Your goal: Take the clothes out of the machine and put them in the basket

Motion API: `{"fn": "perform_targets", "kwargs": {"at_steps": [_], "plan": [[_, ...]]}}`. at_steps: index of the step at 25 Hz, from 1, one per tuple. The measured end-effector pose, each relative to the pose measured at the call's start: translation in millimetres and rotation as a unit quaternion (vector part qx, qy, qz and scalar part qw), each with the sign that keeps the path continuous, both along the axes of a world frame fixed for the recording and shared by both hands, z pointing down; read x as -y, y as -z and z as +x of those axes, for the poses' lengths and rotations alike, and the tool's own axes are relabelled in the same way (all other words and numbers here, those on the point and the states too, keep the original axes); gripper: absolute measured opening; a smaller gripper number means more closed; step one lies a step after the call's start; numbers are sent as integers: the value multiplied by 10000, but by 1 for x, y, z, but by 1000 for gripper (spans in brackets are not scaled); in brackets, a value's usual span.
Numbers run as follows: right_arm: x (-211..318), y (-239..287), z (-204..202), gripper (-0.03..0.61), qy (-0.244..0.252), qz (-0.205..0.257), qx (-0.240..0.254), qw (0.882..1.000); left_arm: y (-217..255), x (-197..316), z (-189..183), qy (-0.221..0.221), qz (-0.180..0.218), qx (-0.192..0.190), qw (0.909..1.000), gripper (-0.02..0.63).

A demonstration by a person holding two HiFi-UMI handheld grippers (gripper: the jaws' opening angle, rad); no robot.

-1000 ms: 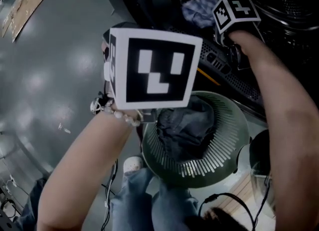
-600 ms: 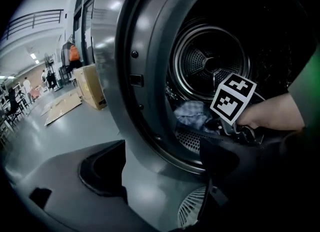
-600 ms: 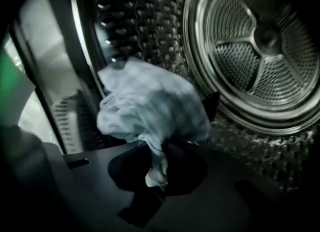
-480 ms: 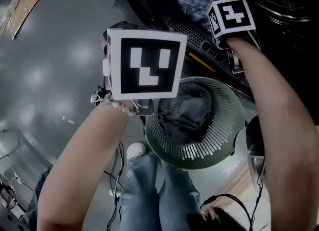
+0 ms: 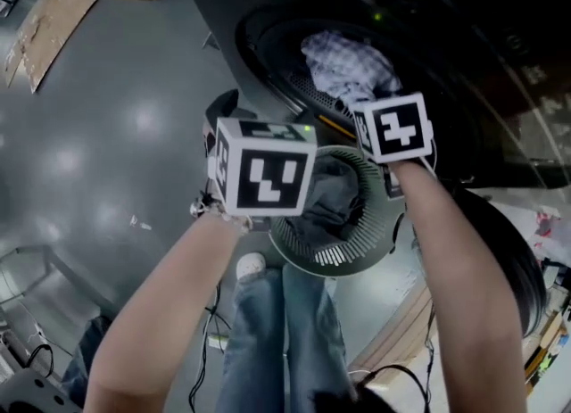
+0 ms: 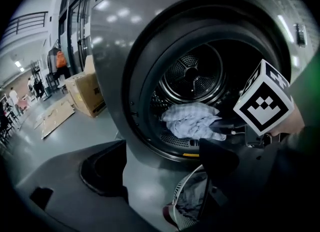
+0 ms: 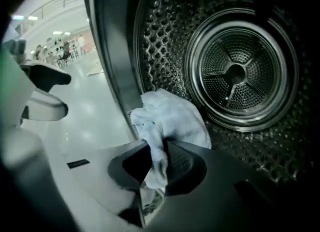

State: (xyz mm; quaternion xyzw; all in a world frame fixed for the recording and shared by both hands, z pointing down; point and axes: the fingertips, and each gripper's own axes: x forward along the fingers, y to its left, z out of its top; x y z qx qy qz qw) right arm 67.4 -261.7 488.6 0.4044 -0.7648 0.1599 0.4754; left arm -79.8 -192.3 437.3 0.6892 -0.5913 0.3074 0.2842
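Pale checked cloth (image 7: 172, 118) at the machine (image 5: 259, 45) mouth, right tongs (image 7: 157, 163) just snapped shut on it; left tongs (image 6: 165, 173) wide apart, empty, near the basket (image 5: 352, 258) of dark clothes (image 5: 335, 193)

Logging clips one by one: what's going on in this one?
A person with tongs in each hand is emptying a machine. The right tongs have just closed on a pale cloth at its mouth. The left tongs are open and empty, near the basket, which already holds dark clothes.
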Motion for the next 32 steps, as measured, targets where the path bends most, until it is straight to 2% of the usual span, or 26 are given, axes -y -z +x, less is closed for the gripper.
{"fn": "perform_targets", "kwargs": {"at_steps": [7,11,15,21,26,32], "plan": [[-53,36,23,46,-522,-465,247,9972,54,-14,21,-361,196,-299,9987,454],[-75,43,21,46,-546,-532,348,9965,56,-28,29,-595,115,-217,9979,442],[-108,45,25,46,-769,-710,546,9930,52,-49,35,-561,73,-131,9983,415],[-180,37,36,46,-1391,-1192,877,9792,30,-98,57,-700,-269,-334,9966,385],[-239,14,50,46,-1566,-1598,711,9721,11,-127,68,-701,-575,-491,9947,385],[-270,-7,60,46,-2077,-1909,921,9550,2,-139,69,-744,-696,-525,9934,385]]}}
